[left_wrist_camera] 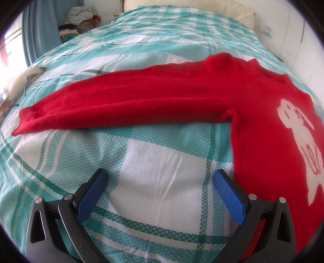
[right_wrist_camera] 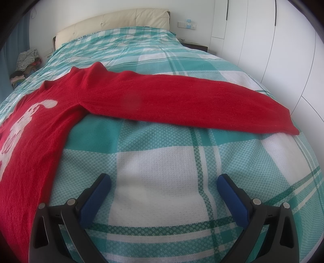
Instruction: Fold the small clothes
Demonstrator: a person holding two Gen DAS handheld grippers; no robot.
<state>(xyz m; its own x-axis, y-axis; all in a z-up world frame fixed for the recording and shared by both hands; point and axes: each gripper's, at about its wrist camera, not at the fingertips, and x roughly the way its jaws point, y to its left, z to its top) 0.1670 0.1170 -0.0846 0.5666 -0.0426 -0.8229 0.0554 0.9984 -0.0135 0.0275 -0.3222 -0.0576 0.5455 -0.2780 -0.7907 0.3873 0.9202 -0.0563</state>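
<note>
A red knit sweater (left_wrist_camera: 263,125) with a white animal figure lies flat on the bed, face up. In the left wrist view its one sleeve (left_wrist_camera: 121,103) stretches out to the left. In the right wrist view the sweater (right_wrist_camera: 36,137) lies at the left and its other sleeve (right_wrist_camera: 192,103) stretches to the right. My left gripper (left_wrist_camera: 161,176) is open and empty over the bedspread, below the sleeve and just left of the sweater's side edge. My right gripper (right_wrist_camera: 164,180) is open and empty over the bedspread, below the other sleeve and right of the body.
The bed is covered by a teal, green and white plaid spread (left_wrist_camera: 158,161), with a cream headboard (right_wrist_camera: 113,22) at the far end. A pile of clothes (left_wrist_camera: 79,18) sits beside the bed at the far left. White wardrobe doors (right_wrist_camera: 273,50) stand close on the right.
</note>
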